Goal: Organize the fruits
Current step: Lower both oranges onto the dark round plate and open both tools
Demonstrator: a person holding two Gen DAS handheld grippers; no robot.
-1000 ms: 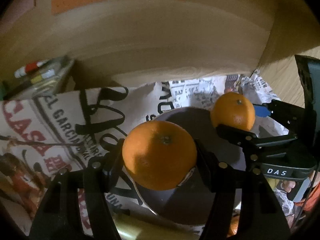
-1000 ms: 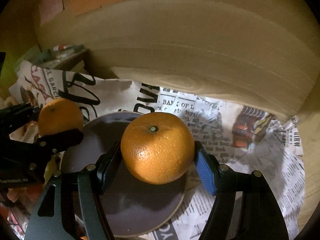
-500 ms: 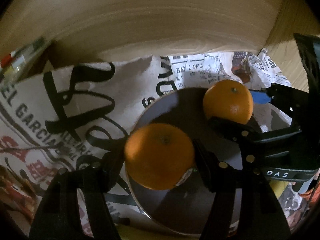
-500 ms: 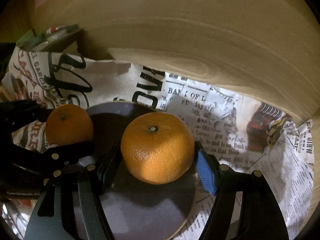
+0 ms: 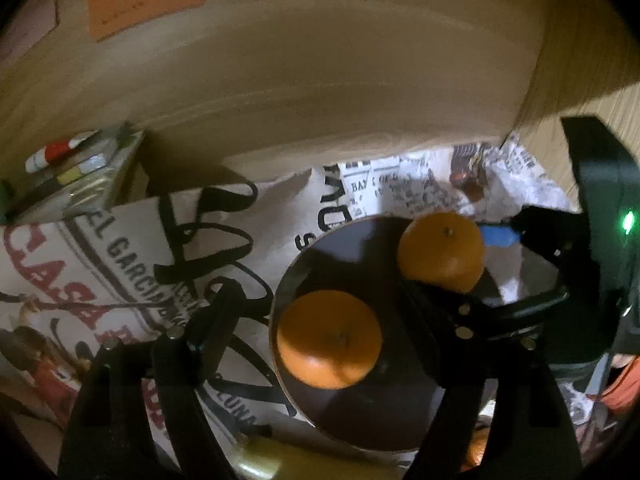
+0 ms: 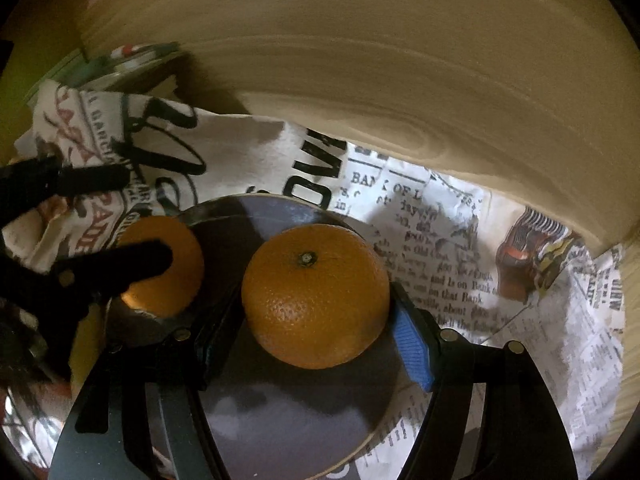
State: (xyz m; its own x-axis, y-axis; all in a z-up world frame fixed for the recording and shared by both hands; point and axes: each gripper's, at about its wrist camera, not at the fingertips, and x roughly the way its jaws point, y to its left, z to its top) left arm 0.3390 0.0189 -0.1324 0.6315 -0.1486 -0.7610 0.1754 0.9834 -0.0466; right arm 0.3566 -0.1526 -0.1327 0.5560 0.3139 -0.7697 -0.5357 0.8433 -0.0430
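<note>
Oranges sit on a dark round plate [image 5: 348,240] that lies on newspaper [image 5: 120,248] spread over a wooden surface [image 6: 440,80]. In the left wrist view, one orange [image 5: 329,339] rests on the plate's left part, between the fingers of the left tongs [image 5: 320,320], whose jaws are opening: the left finger [image 5: 216,320] stands clear of the fruit with a visible gap, and the right finger is near the fruit's other side, so the pads no longer press on it. The second orange [image 5: 440,250] lies toward the plate's far right edge, clamped in the right tongs [image 5: 444,256], with a blue pad [image 5: 500,236] against its right side. In the right wrist view, that second orange [image 6: 315,296] fills the middle, stem end up, the black finger on its left and the blue pad [image 6: 412,356] on its right both touching it; it hangs over or rests on the plate [image 6: 280,420], and which cannot be told. The other orange [image 6: 168,266] shows at left, partly hidden behind a finger of the left tongs [image 6: 120,232]. A clear box of markers [image 5: 72,168] stands at the far left, beside the newspaper.
</note>
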